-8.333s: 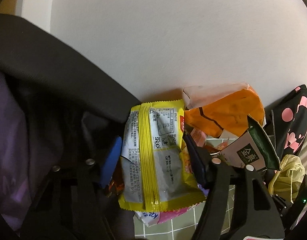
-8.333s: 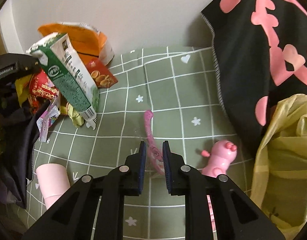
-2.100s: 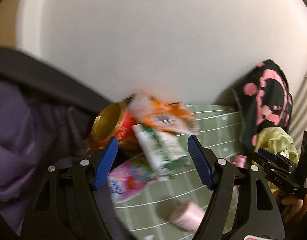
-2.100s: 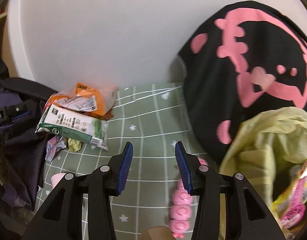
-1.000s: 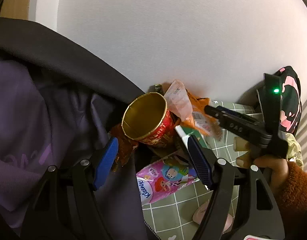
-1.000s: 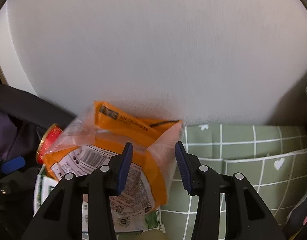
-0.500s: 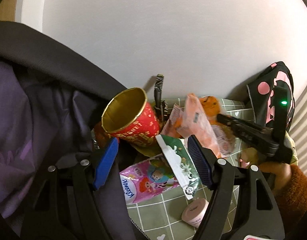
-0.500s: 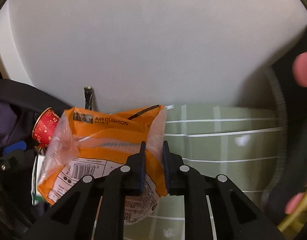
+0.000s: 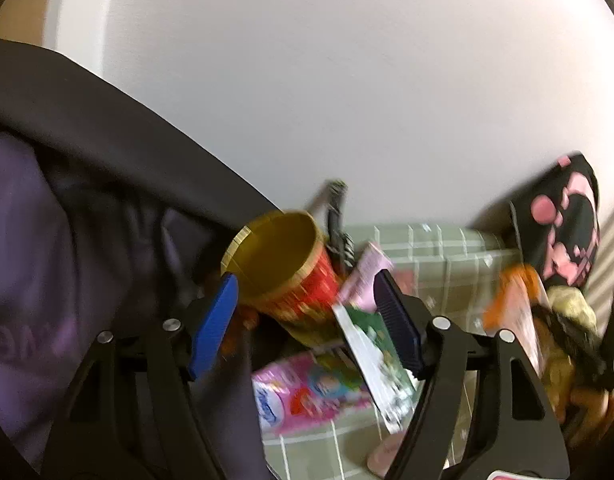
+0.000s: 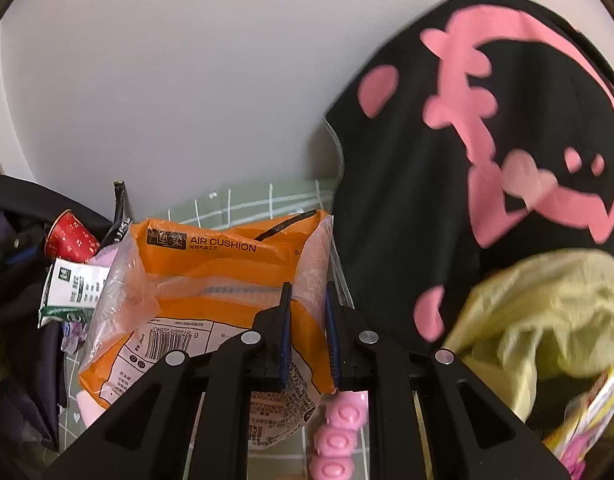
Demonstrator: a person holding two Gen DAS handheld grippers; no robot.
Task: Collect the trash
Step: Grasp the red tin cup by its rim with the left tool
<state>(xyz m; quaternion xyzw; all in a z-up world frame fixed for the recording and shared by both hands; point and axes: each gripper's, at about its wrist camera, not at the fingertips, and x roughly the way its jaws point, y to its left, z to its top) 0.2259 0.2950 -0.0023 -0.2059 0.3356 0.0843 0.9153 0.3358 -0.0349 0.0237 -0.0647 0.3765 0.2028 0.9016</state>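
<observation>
My right gripper (image 10: 307,332) is clamped on the crinkly orange-and-clear plastic air-cushion bag (image 10: 211,280), low centre of its view. The yellow-green plastic trash bag (image 10: 547,312) gapes at lower right, so I judge this the carry step; next is lowering over its mouth. My left gripper (image 9: 307,320) is closing slightly, jaws wide and nothing held, before the red-and-gold paper cup (image 9: 291,272).

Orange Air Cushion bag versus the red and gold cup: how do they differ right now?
The orange bag is soft, crinkled plastic printed with a barcode; the red and gold cup is a stiff cone, gold inside.
The orange bag is pinched in the right claw; the red and gold cup is ungripped, lying tilted with its mouth up, just beyond the left claw, whose jaws are closing.
Both look like empty trash.
</observation>
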